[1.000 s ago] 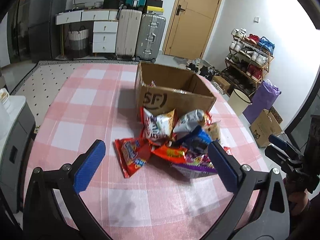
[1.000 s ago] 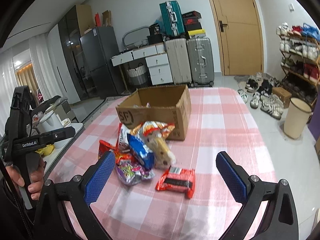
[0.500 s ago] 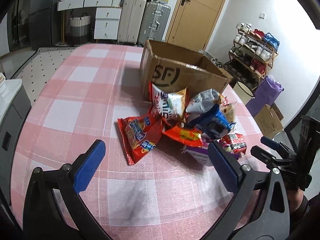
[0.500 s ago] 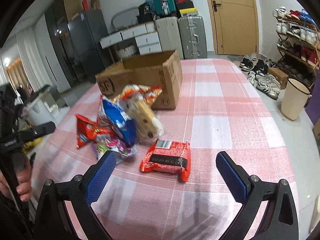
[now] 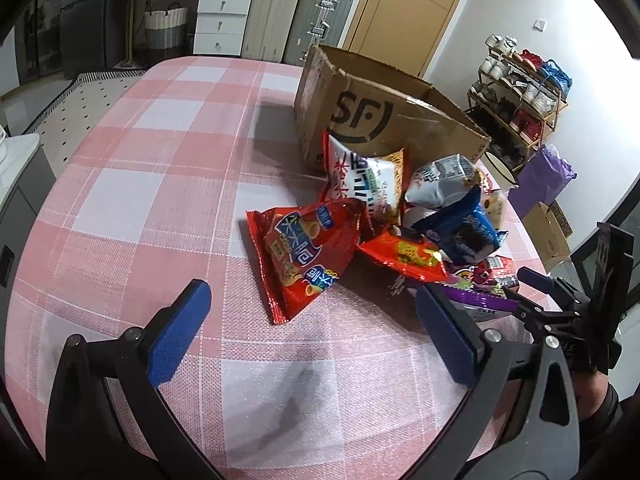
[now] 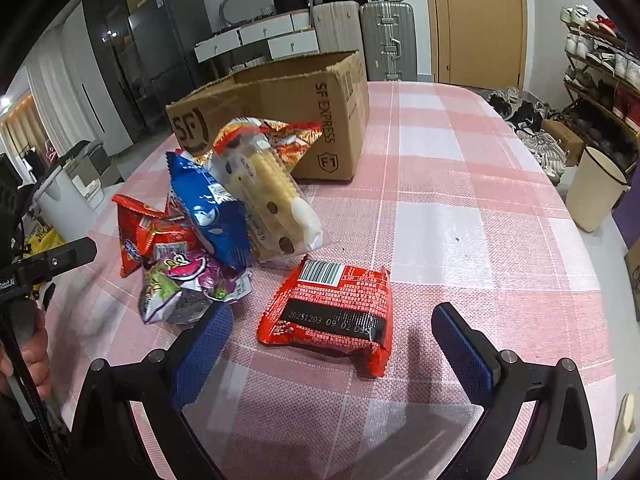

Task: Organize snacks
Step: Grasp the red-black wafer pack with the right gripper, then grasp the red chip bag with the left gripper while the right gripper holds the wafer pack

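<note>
A pile of snack bags lies in front of an open cardboard SF box (image 5: 372,116) on a pink checked table. In the left wrist view my left gripper (image 5: 312,328) is open and empty, just short of a red chip bag (image 5: 300,256). In the right wrist view my right gripper (image 6: 332,344) is open, its fingers either side of a flat red packet (image 6: 336,312) lying apart from the pile. The box also shows there (image 6: 280,112), with a blue bag (image 6: 208,208), a clear yellow-biscuit pack (image 6: 272,204) and a purple bag (image 6: 188,288).
The table (image 5: 160,168) stretches bare to the left of the pile. Beyond its edge stand suitcases (image 6: 384,40), a shoe rack (image 5: 520,92), a cream bin (image 6: 596,188) and a white appliance (image 6: 68,200). The right gripper shows at the right edge of the left wrist view (image 5: 540,292).
Both grippers have moved down and closer to the snacks. The right gripper now straddles the red packet. Both stay open; no snack has moved.
</note>
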### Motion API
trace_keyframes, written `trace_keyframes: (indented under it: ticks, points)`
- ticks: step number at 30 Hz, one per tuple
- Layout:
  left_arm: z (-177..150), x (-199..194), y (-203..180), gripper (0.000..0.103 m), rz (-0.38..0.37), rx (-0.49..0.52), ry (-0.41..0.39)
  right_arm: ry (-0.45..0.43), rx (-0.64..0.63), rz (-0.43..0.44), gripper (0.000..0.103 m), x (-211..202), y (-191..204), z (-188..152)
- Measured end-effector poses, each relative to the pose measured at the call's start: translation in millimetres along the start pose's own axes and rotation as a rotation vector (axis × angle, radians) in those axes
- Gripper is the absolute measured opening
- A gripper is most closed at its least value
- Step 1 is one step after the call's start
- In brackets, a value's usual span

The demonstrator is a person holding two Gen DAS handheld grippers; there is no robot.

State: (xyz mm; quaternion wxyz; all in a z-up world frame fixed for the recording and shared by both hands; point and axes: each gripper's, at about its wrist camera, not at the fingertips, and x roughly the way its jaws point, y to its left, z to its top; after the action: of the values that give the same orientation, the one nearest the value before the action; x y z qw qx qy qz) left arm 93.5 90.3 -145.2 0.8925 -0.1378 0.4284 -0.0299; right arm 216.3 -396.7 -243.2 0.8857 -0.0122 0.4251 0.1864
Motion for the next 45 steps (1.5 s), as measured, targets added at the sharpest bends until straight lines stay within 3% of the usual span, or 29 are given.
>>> trace_keyframes:
  ticks: [3,6,8,11,13,15,38,45]
  points:
    - [-1.3,3.3,3.2,0.102,0.002,-0.006,0.01,0.016,-0.009,-0.011,0.099,7.1,0.7,1.7]
    - [-0.9,6.9,6.3,0.102,0.003,-0.014,0.016,0.043,-0.02,-0.01,0.081,15.6,2.6,3.0]
    - [-1.4,7.6,9.4,0.102,0.006,-0.019,0.017,0.043,-0.034,-0.017,0.078,18.0,3.7,3.0]
    - [-1.4,7.9,13.0,0.102,0.009,-0.026,0.019,0.042,-0.058,-0.038,0.065,19.3,5.4,3.3]
    - [-2.2,6.6,14.7,0.102,0.013,-0.028,0.017,0.037,-0.04,-0.026,0.055,17.5,0.8,3.3]
    - [-2.5,5.9,16.1,0.102,0.015,-0.034,0.017,0.033,-0.004,0.002,0.051,14.3,-5.7,3.3]
    - [-8.6,3.0,7.0,0.102,0.064,-0.021,0.056,-0.087,0.074,0.139,0.05,-30.3,-22.3,-10.7]
    - [-4.3,14.9,6.3,0.102,0.093,-0.033,0.067,-0.09,0.09,0.139,0.05,-30.5,-29.6,-16.5]
